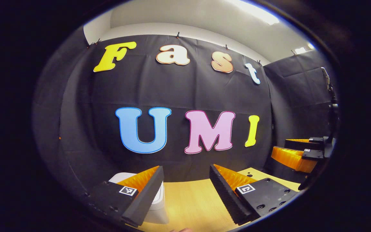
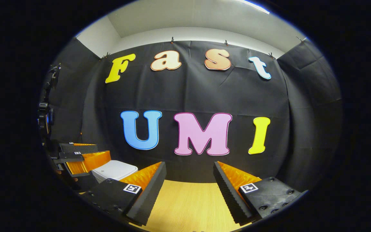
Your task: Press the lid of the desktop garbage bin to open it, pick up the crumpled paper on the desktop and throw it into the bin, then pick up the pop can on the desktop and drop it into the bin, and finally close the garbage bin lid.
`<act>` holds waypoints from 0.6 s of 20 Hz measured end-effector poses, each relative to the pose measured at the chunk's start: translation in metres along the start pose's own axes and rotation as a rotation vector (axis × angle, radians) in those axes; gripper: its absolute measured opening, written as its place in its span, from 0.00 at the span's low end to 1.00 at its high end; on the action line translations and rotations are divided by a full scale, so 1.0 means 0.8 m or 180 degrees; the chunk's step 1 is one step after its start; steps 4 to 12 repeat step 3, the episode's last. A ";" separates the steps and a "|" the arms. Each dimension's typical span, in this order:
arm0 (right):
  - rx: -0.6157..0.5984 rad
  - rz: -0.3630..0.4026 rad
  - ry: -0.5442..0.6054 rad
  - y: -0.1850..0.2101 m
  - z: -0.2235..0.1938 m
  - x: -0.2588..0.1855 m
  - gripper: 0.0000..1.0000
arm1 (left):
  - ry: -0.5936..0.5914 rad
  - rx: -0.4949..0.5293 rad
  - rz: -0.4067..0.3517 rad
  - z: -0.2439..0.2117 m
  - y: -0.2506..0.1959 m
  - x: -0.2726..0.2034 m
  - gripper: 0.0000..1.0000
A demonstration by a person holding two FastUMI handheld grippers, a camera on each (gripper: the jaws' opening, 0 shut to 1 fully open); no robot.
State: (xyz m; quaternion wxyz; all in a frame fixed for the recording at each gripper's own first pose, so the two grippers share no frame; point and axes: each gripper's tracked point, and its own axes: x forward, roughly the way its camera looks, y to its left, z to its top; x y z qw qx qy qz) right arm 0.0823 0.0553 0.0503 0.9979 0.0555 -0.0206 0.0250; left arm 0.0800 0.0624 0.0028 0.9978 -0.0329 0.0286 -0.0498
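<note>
Garbage bin [image 1: 159, 201], white with its lid down flat, stands on the light wooden desktop [image 1: 192, 203] close to the black cloth back wall [image 1: 185, 93]. In the left gripper view it sits low and left, mostly hidden behind that gripper's own left finger, with just its top corner and one side showing. In the right gripper view the bin [image 2: 114, 170] appears at the lower left, its closed lid plainly visible, just beyond the far gripper's fingers.

Left gripper [image 1: 187, 190] hovers above the desktop [image 2: 188, 203] with its jaws released, wide apart and holding nothing; bare wood shows between the fingers. From the right gripper view the same left gripper [image 2: 82, 158] shows at the left edge, next to the bin, its fingers also parted.

Right gripper [image 2: 190, 190] likewise hangs over the wood with jaws spread wide and nothing between them. In the left gripper view the right gripper [image 1: 296, 153] sits at the far right edge, raised above the table's end, fingers apart.

A dark stand with a mounted device [image 2: 45, 112] rises at the left of the right gripper view, against the side cloth.
</note>
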 end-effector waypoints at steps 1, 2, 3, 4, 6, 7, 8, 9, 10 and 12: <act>0.0024 0.0010 -0.0012 0.003 0.001 0.002 0.95 | -0.0004 -0.0005 0.0002 0.000 0.001 -0.001 0.96; 0.0039 0.0013 -0.0031 0.004 0.004 0.005 0.95 | 0.0004 -0.0009 0.0001 -0.001 0.001 -0.002 0.96; 0.0039 0.0015 -0.0043 0.004 0.005 0.006 0.95 | -0.0006 -0.0013 0.0020 0.001 0.003 -0.003 0.96; 0.0039 0.0015 -0.0043 0.004 0.005 0.006 0.95 | -0.0006 -0.0013 0.0020 0.001 0.003 -0.003 0.96; 0.0039 0.0015 -0.0043 0.004 0.005 0.006 0.95 | -0.0006 -0.0013 0.0020 0.001 0.003 -0.003 0.96; 0.0039 0.0015 -0.0043 0.004 0.005 0.006 0.95 | -0.0006 -0.0013 0.0020 0.001 0.003 -0.003 0.96; 0.0039 0.0015 -0.0043 0.004 0.005 0.006 0.95 | -0.0006 -0.0013 0.0020 0.001 0.003 -0.003 0.96; 0.0039 0.0015 -0.0043 0.004 0.005 0.006 0.95 | -0.0006 -0.0013 0.0020 0.001 0.003 -0.003 0.96; 0.0039 0.0015 -0.0043 0.004 0.005 0.006 0.95 | -0.0006 -0.0013 0.0020 0.001 0.003 -0.003 0.96; 0.0039 0.0015 -0.0043 0.004 0.005 0.006 0.95 | -0.0006 -0.0013 0.0020 0.001 0.003 -0.003 0.96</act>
